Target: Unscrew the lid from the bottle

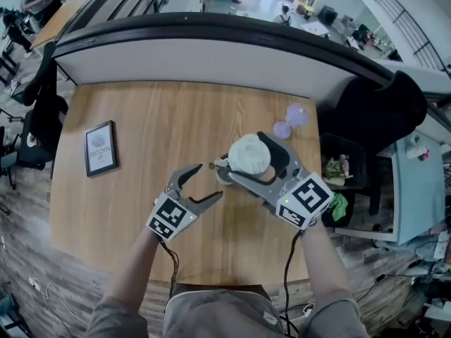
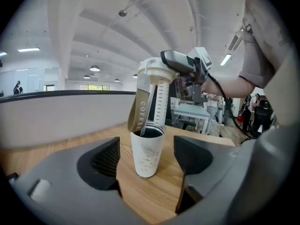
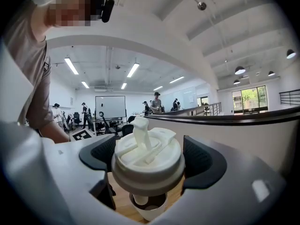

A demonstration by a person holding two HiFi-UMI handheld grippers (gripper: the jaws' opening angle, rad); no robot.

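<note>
right gripper [image 1: 243, 155] clamps lid [image 3: 146, 159] above bottle [image 2: 147, 153] | left gripper [image 1: 208, 182] wide, bottle loose between jaws | risk: lid's tube [image 2: 160, 102] snags on exit, tips unheld bottle

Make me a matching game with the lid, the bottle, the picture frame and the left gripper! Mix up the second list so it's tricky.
Things:
1. lid
2. bottle
3. picture frame
4. left gripper

Places or states:
A. standing open on the table
B. jaws apart, gripping nothing
C. near the table's left edge
D. clamped in the right gripper, above the bottle

Pairs: 1-D, 2-A, 3-C, 4-B
</note>
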